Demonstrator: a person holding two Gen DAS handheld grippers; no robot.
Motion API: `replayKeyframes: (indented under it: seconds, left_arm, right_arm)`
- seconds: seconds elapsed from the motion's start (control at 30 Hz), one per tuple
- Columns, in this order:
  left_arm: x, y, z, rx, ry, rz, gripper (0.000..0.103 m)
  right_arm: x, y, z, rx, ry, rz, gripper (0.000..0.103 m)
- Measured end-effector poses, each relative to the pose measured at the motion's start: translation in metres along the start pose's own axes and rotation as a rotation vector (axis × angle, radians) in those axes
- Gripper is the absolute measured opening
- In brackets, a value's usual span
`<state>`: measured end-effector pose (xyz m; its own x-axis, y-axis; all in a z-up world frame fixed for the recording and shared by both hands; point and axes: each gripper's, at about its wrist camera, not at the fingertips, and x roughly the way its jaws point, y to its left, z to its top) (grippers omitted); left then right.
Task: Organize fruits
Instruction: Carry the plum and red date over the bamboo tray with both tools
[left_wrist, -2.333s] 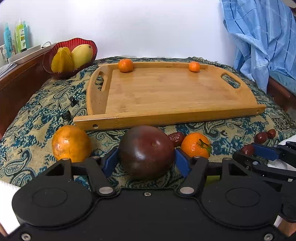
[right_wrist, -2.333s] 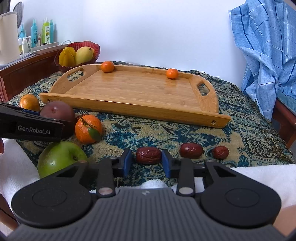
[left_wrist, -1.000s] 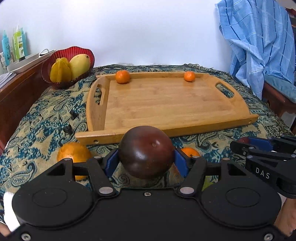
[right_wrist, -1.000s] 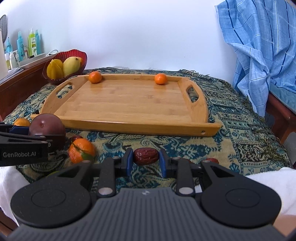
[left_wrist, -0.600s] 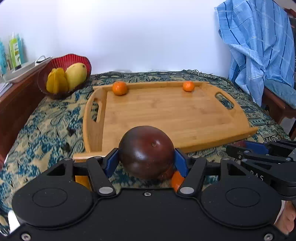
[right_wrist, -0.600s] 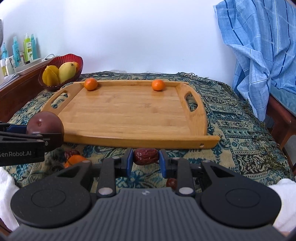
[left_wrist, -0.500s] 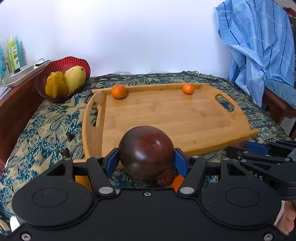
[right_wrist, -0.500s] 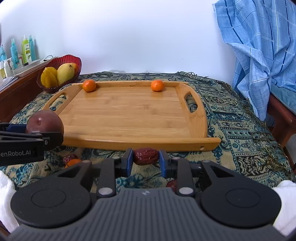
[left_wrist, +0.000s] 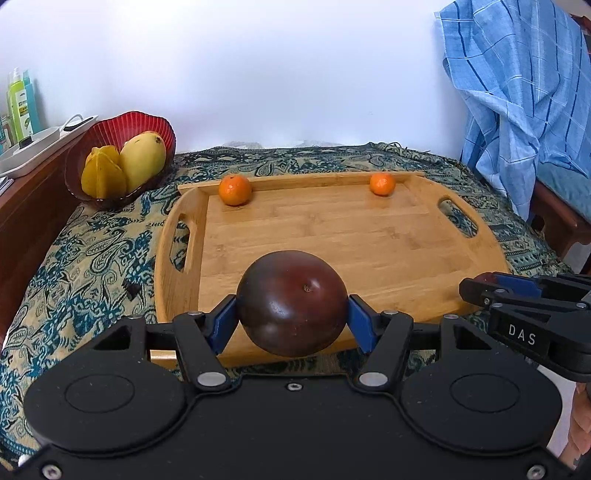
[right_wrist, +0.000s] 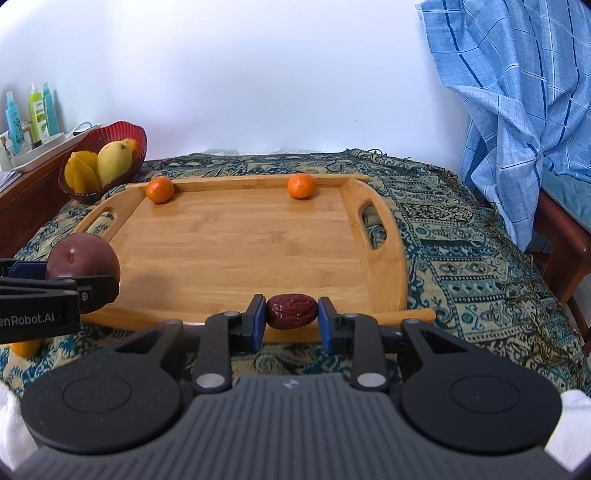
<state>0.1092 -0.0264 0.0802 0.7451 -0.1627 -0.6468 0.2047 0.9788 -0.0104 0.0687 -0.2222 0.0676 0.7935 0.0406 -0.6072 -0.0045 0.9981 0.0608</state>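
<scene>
My left gripper (left_wrist: 291, 317) is shut on a large dark purple round fruit (left_wrist: 291, 302), held in the air over the near edge of the bamboo tray (left_wrist: 332, 240). That fruit (right_wrist: 83, 262) also shows at the left of the right wrist view. My right gripper (right_wrist: 291, 317) is shut on a wrinkled red date (right_wrist: 291, 311), also lifted above the tray's near rim (right_wrist: 240, 236). Two small tangerines rest against the tray's far rim, one left (left_wrist: 235, 189) and one right (left_wrist: 382, 183).
A red bowl (left_wrist: 110, 136) with a mango and a star fruit stands at the far left on the patterned cloth (left_wrist: 92, 258). An orange fruit (right_wrist: 24, 347) lies on the cloth near the front left. Blue checked fabric (left_wrist: 517, 92) hangs over a chair at the right.
Both grippers have risen and moved forward with their fruits, from above the cloth to over the tray's near edge. The loose fruits on the cloth have dropped below the left wrist view.
</scene>
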Motion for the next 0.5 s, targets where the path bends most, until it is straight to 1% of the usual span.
replayKeyframes:
  seconds: [0.27,0.5]
  left_arm:
    - [0.008,0.002,0.01,0.002,0.001,-0.005,0.061]
    - [0.022,0.005,0.026,0.002,0.006,-0.002,0.061]
  right_arm:
    - [0.007,-0.003,0.007,-0.007,-0.007,-0.001,0.034]
    - [0.019,-0.007,0.02,-0.014,-0.008,-0.004,0.034]
